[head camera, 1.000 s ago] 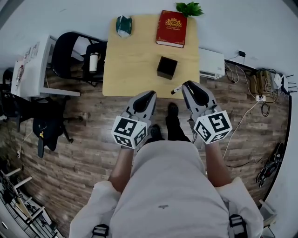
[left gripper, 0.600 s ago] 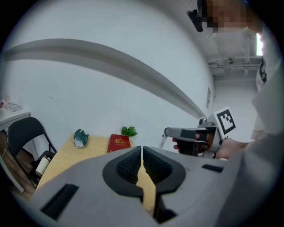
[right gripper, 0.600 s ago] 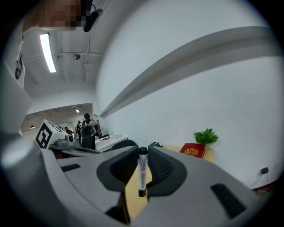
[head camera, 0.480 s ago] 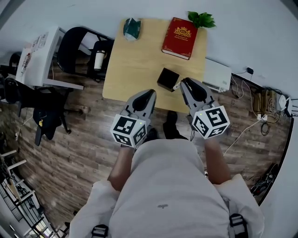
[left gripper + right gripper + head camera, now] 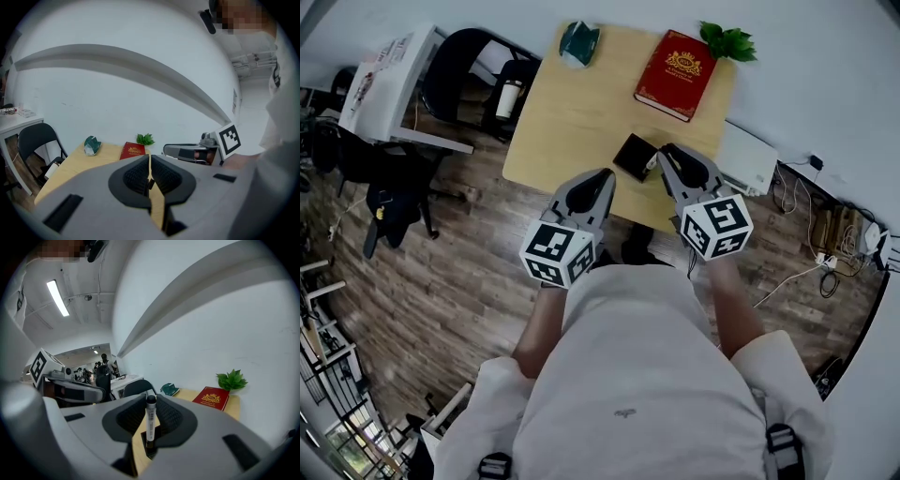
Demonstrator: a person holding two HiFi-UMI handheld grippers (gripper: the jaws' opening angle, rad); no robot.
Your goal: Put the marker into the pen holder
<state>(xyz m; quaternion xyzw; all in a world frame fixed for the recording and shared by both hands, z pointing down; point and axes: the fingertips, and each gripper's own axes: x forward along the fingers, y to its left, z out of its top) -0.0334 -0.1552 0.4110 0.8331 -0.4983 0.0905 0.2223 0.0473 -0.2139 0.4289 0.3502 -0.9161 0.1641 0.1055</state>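
Wooden table: light top, lying ahead of both pairs of fingers. Left gripper: over the table's near edge, beside the right one; in its own view the ribbed pads meet along a thin seam with nothing between them; idle, no part in the task so far. Right gripper: over the table's near right part; in its own view the pads are clamped on the marker's barrel. Red book: gold emblem on the cover, flat on the table, well beyond the right fingertips. Black pen holder: square box, open at the top, just beside the right fingertips on their left in the head view, directly below and past them in the right gripper view; what lies inside cannot be told. Green bundle: far left corner of the table, well apart from both grippers. Potted plant: leaves only, past the book's far edge. Marker: white barrel, dark cap, pinched upright between the right pads, cap end above them, lower end pointing toward the holder; its pale tip shows at the fingertips. Progress, as judged: marker picked up and brought to the holder; lowering it into the opening and letting go are not yet done.
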